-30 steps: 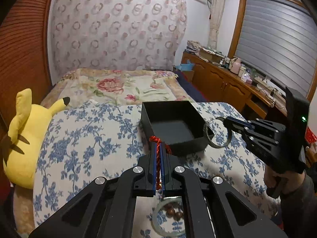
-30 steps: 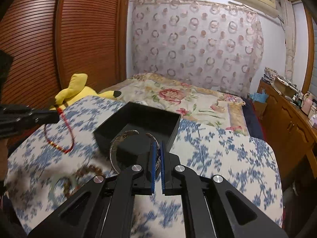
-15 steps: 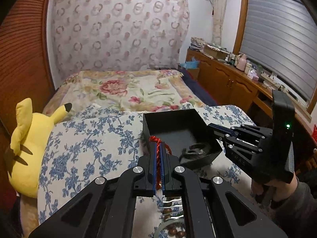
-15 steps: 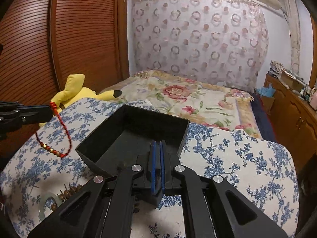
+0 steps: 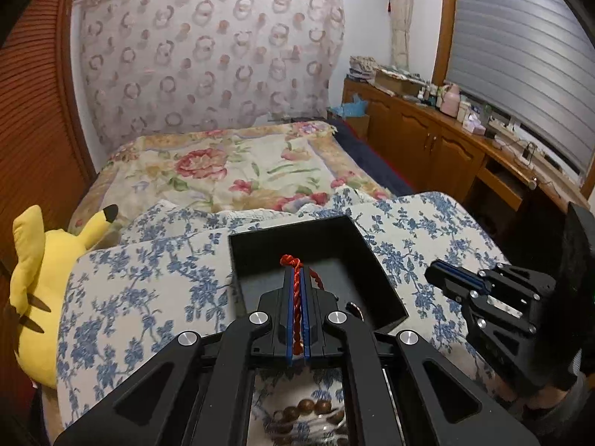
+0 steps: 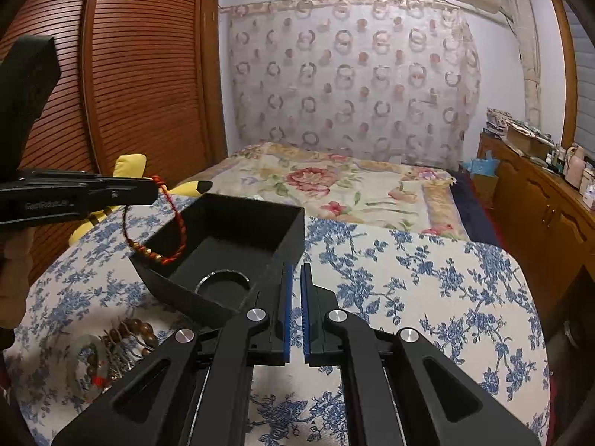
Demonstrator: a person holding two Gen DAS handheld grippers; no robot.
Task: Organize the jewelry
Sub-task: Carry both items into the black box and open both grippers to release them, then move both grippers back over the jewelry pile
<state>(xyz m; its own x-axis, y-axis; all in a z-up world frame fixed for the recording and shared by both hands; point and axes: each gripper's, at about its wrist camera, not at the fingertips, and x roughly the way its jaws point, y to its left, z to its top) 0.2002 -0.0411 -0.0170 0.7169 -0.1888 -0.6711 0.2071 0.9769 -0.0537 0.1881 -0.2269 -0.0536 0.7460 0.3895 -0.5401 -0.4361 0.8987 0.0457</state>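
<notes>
Jewelry sorting on a flowered cloth. Left gripper, at 6 o'clock in the left view, has its jaws closed on a red cord; the right view shows the cord as a loop with small gold beads at its lowest point, hanging from the fingertips above the near-left wall of the box. Right gripper has its jaws a narrow gap apart and holds nothing; it sits at 3 o'clock of the box in the left view, apart from it. A bangle lies on the box floor. Beads and other pieces, partly blurred, lie on the cloth at 8 o'clock in the right view.

Handling, as judged: the cord is light and limp, so it will swing and drape rather than hold shape; the braid gives good friction, and a pinch near the knot, as now, is sound. On release it should fall and fold onto the box floor. The beaded low point may catch the wall if the loop is not carried further inward first.
</notes>
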